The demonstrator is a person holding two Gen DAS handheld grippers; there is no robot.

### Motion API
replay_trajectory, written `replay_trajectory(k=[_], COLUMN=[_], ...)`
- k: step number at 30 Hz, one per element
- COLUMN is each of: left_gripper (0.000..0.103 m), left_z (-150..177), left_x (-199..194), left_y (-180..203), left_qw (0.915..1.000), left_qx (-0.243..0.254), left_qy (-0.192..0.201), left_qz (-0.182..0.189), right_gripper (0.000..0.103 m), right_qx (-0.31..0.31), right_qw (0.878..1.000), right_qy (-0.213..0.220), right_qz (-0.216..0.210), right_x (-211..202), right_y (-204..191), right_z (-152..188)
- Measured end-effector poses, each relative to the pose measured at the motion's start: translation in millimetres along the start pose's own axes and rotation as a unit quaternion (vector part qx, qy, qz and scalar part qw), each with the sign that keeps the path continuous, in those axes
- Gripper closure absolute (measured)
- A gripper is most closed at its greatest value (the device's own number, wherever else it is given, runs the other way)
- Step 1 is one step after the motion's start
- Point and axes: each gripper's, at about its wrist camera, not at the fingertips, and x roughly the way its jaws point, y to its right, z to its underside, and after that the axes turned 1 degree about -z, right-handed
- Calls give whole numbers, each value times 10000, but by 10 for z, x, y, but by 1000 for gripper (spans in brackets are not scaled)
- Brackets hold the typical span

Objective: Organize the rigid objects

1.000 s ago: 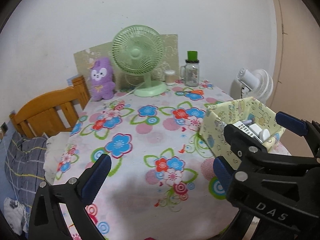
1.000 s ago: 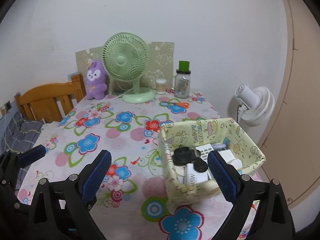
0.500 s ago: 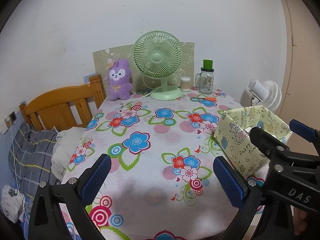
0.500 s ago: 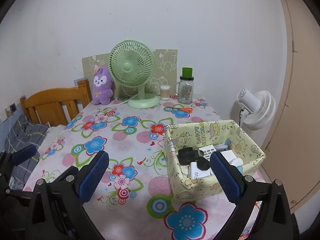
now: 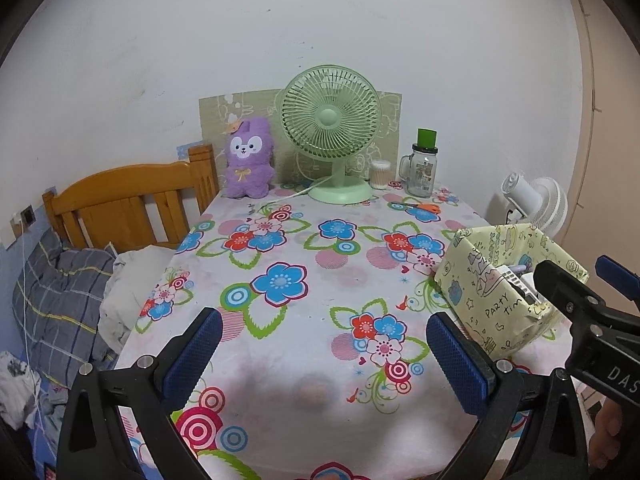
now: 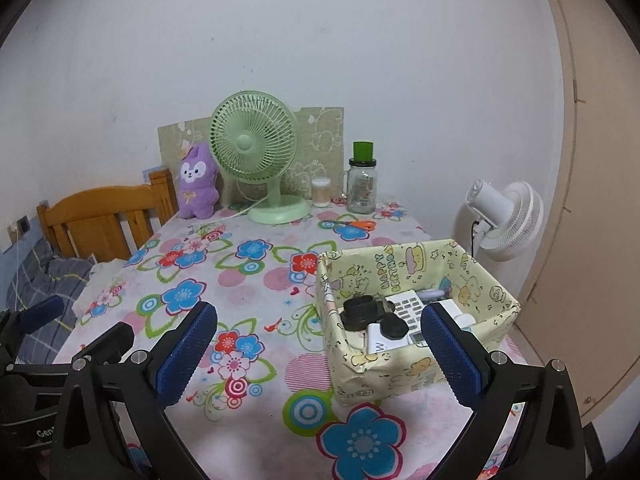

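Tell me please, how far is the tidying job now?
Looks nearly done: the yellow box already holds the remote, a black cap and other small things. Both tools, left and right, are open and hold nothing. Only the orange scissors lie loose on the table.

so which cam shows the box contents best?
Right wrist: it looks down into the yellow box, showing the black parts and white keypad. Left wrist sees mostly its outer wall, with the right gripper covering the inside.

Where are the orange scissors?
The orange scissors lie flat on the flowery tablecloth near the back right of the table, just in front of the glass jar with the green lid and right of the green fan.
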Motion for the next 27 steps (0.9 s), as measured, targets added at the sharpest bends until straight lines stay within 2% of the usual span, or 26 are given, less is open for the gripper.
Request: replay_trajectory(k=[6, 27], left_gripper=[0, 0], left_z=[-7, -36], left_x=[-21, -47], left_y=[-23, -6], left_qw=[9999, 9998], left_qx=[-121, -37], left_qy=[110, 198], left_qz=[10, -58], right_gripper=[0, 0], right_qx=[-89, -81], right_qw=[9998, 9999], right_qy=[68, 62], right_qz=[168, 111], right_x=[-29, -19], right_y=[11, 6], right_z=[5, 6])
